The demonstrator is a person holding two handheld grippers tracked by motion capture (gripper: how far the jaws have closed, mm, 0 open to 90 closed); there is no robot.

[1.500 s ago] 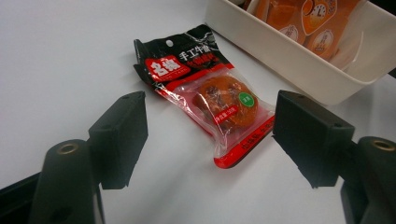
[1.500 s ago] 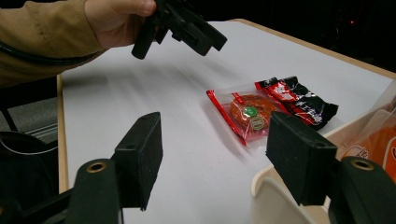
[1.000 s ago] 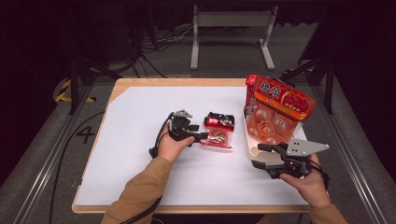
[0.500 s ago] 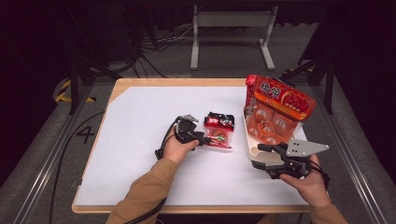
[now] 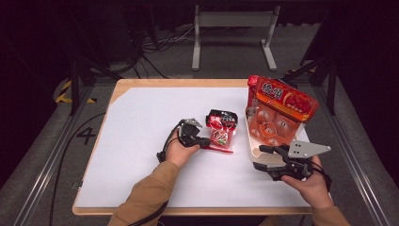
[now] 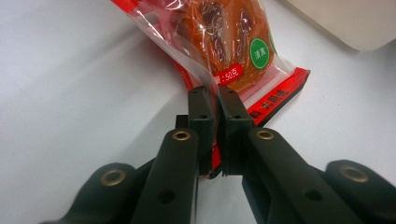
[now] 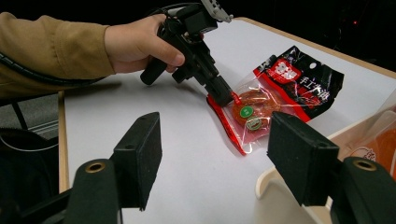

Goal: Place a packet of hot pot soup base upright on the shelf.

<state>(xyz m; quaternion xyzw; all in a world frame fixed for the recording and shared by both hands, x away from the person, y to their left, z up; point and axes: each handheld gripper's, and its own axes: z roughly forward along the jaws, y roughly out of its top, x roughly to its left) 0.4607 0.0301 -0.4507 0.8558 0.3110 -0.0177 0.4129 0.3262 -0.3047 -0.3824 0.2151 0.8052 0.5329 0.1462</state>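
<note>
A clear red snack packet [image 5: 220,137] [image 6: 224,37] [image 7: 250,114] lies flat on the white table top, partly over a black and red packet [image 5: 223,117] [image 7: 303,79]. My left gripper [image 5: 207,141] [image 6: 217,98] [image 7: 223,98] points at it from the left. Its jaws have just been closing and now pinch the packet's sealed red edge. My right gripper [image 5: 259,157] [image 7: 215,135] is held low at the near left corner of a white tray [image 5: 247,141] [image 7: 275,186], jaws wide apart with nothing pressed between them.
The tray stands at the right of the table and holds a big red snack bag [image 5: 282,101] leaning over several orange packets [image 5: 270,125]. The wooden table edge [image 5: 188,211] runs along the near side. Metal frame legs [image 5: 233,28] stand beyond the far edge.
The left gripper's jaws went from open around the packet's edge to closed on it, after a small shift towards the packet. The right gripper and the tray stayed where they were.
</note>
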